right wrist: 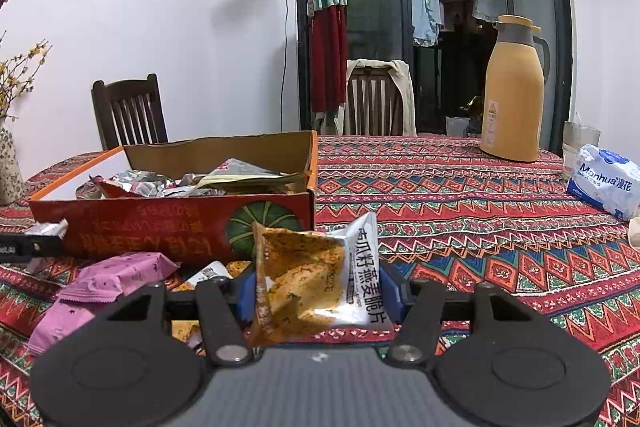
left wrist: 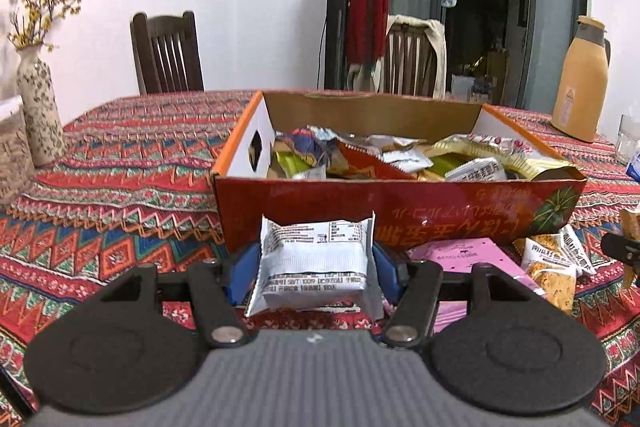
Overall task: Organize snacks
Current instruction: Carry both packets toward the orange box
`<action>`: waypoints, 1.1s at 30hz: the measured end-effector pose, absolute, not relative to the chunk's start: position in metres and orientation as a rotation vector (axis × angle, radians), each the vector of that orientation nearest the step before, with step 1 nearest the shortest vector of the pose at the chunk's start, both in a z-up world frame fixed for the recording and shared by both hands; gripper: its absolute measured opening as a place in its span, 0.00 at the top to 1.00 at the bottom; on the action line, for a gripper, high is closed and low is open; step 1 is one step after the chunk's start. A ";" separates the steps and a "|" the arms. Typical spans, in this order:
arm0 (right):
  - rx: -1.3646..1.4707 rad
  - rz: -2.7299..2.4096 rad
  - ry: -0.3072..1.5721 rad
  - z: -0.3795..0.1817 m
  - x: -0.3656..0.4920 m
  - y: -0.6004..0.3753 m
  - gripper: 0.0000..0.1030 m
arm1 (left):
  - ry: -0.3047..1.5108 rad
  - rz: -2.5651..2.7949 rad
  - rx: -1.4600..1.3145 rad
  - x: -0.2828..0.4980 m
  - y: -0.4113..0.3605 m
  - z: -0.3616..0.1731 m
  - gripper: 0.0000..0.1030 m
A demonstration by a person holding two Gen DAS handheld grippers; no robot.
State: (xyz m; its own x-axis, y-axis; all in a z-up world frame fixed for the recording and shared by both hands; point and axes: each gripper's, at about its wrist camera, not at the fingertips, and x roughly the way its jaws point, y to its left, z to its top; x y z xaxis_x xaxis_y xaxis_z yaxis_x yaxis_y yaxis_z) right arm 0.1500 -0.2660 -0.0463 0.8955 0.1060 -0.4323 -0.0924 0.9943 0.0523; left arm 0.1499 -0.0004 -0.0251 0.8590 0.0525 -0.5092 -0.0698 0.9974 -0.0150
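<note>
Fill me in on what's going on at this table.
Someone is sorting snacks with two handheld grippers. The left gripper holds a silver packet, the right gripper an orange packet, both in front of the box, already piled with snacks. Pink packets lie loose on the tablecloth.

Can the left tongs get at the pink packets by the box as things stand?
Probably not yet: the left tongs are shut on a silver snack packet. The pink packets lie uncovered on the tablecloth beside them, otherwise unobstructed.
</note>
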 end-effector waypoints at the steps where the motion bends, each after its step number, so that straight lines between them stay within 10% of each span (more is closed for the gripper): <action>1: 0.028 0.101 0.448 -0.046 0.150 -0.265 0.43 | 0.527 0.063 -0.032 0.148 0.000 -0.024 0.40; 33: -0.026 0.241 0.251 0.034 0.215 -0.188 0.44 | 0.337 0.079 -0.065 0.218 -0.008 0.067 0.40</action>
State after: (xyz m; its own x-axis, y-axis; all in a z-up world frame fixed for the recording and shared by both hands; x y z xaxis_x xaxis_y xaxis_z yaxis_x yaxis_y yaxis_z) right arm 0.2145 -0.1881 0.0342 0.9402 0.2325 -0.2490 -0.2389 0.9710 0.0046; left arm 0.2175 -0.0080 0.0667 0.9406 0.0664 -0.3330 -0.0882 0.9948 -0.0507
